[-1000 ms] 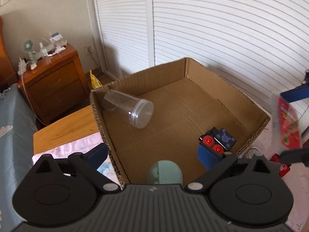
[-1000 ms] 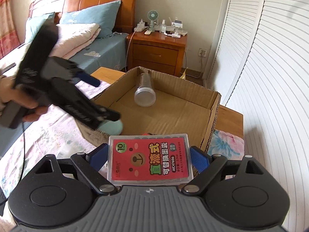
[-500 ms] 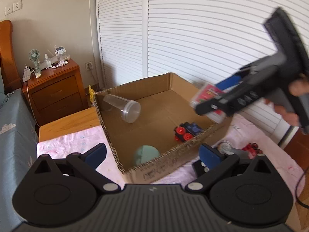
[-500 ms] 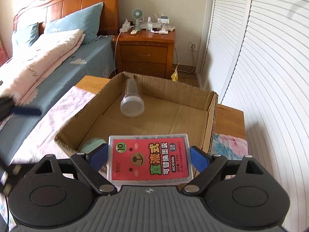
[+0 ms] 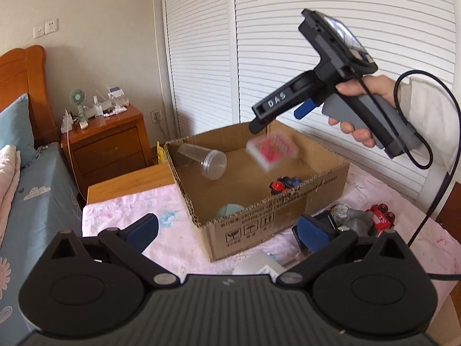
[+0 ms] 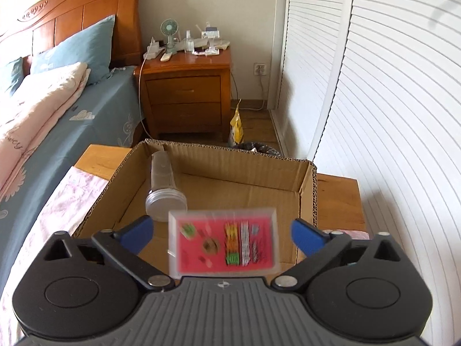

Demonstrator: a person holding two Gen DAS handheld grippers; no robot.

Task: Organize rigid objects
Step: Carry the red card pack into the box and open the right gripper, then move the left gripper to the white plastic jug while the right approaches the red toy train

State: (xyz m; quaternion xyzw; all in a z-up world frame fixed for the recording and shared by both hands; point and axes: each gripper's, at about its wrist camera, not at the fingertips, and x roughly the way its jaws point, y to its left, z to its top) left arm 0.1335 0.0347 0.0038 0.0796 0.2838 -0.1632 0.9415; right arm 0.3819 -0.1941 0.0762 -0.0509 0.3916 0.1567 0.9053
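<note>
An open cardboard box (image 5: 273,225) stands on a pink cloth. In it lie a clear lidded jar (image 5: 206,161), a blue-and-red toy truck (image 5: 283,184) and a teal ball (image 5: 230,210). My right gripper (image 5: 281,116) hangs over the box's far side and its jaws are opening. A red plastic case (image 5: 272,151) drops blurred below it, free of the pads. In the right wrist view the case (image 6: 224,245) sits between the spread pads of the right gripper (image 6: 223,235), above the box (image 6: 305,190) and near the jar (image 6: 164,184). My left gripper (image 5: 227,230) is open and empty before the box.
A red toy train (image 5: 379,220), a glass piece (image 5: 341,212) and grey items lie on the cloth right of the box. A wooden nightstand (image 6: 187,92) and a bed (image 6: 57,121) stand behind, with white louvred doors (image 6: 374,115) on the right.
The right gripper's jaws spread and let go of the red case, which now falls toward the box. The left gripper has drawn back from over the box.
</note>
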